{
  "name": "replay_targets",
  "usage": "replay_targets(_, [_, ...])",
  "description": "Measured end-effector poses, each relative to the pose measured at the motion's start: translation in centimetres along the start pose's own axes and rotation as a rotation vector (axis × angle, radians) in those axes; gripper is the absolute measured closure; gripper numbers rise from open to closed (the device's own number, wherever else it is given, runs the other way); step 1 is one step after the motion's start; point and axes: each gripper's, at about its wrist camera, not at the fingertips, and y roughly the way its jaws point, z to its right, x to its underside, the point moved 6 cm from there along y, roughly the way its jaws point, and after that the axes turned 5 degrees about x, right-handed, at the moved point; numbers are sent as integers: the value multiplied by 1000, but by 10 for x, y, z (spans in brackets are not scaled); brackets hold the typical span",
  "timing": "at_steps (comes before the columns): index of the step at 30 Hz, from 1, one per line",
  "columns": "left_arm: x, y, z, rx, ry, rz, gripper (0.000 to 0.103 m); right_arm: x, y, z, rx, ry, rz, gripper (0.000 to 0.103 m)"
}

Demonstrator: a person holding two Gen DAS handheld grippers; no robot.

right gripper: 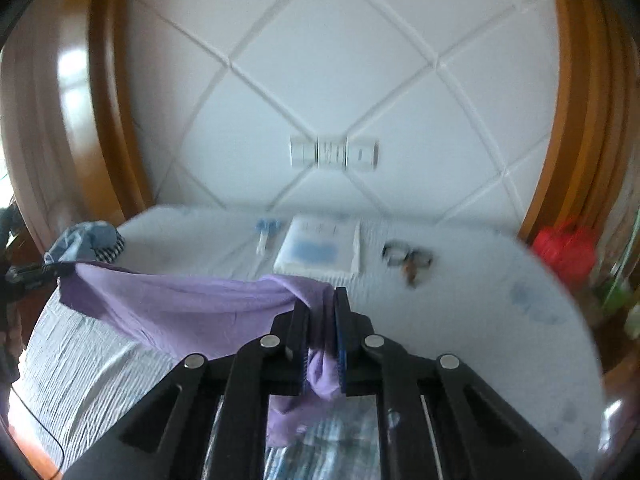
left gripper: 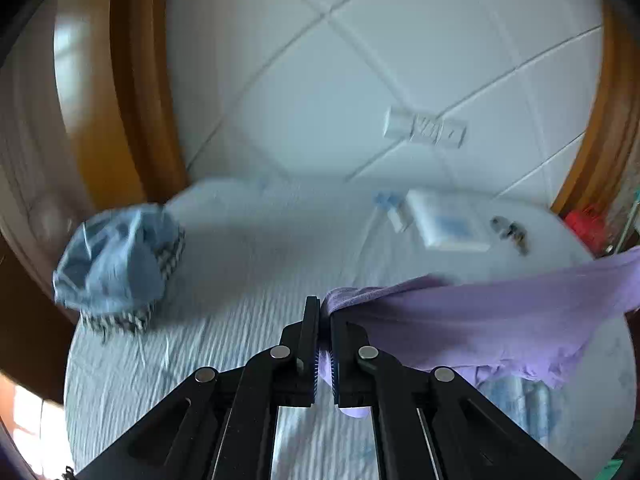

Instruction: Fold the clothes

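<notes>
Two grippers, one purple garment (left gripper: 480, 320) strung between them, lifted off the bed (left gripper: 240, 340) and sagging a bit in the middle. The left gripper (left gripper: 325, 312) has its jaws pinched nearly closed on one bunched end of the cloth, and the right gripper (right gripper: 322, 308) is clamped the same way on the other end, with a tail of fabric hanging down between its fingers.

Past the garment, toward the headboard (right gripper: 332, 80), there's a flat white box with a blue patch (right gripper: 320, 250), a small blue-and-white item (right gripper: 265, 232) just beside it, and what looks like a bunch of keys (right gripper: 408, 258) on its other side. Everything's kinda blurry tbh. A blue denim piece with checked trim (left gripper: 120, 264) sits crumpled at the bed's edge, well apart from the box. Something red (right gripper: 564, 250) sits off the bed, near the headboard's wooden frame.
</notes>
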Motion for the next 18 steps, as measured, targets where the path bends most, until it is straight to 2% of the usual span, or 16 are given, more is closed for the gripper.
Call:
replay_targets(2, [-17,-19,0,14,3,45,99,-10,-21,3,-41,27,14,92])
replay_targets(4, [-22,-14,-20,-50,-14,35,98,-13,-33,8,-97,65,4,90])
replay_targets(6, [-25,-6,-41,-121,-33,19,98,-6,-31,9,-125,88,-30,69])
replay_targets(8, [-29,2,-62,-192,-51,4,97,7,-27,15,-102,109,-65,15])
replay_targets(9, [-31,6,-72,-227,-61,-4,96,15,-25,17,-93,121,-81,8])
replay_targets(11, [-19,25,-91,-231,-80,-89,95,33,-14,24,-88,150,-127,5])
replay_targets(13, [4,42,-92,-166,-105,-178,94,55,6,33,-80,179,-196,5])
replay_targets(16, [34,57,-79,-87,-111,-251,93,94,39,43,-66,223,-299,5])
replay_targets(18, [52,60,-70,-49,-142,-272,92,116,53,49,-58,238,-355,5])
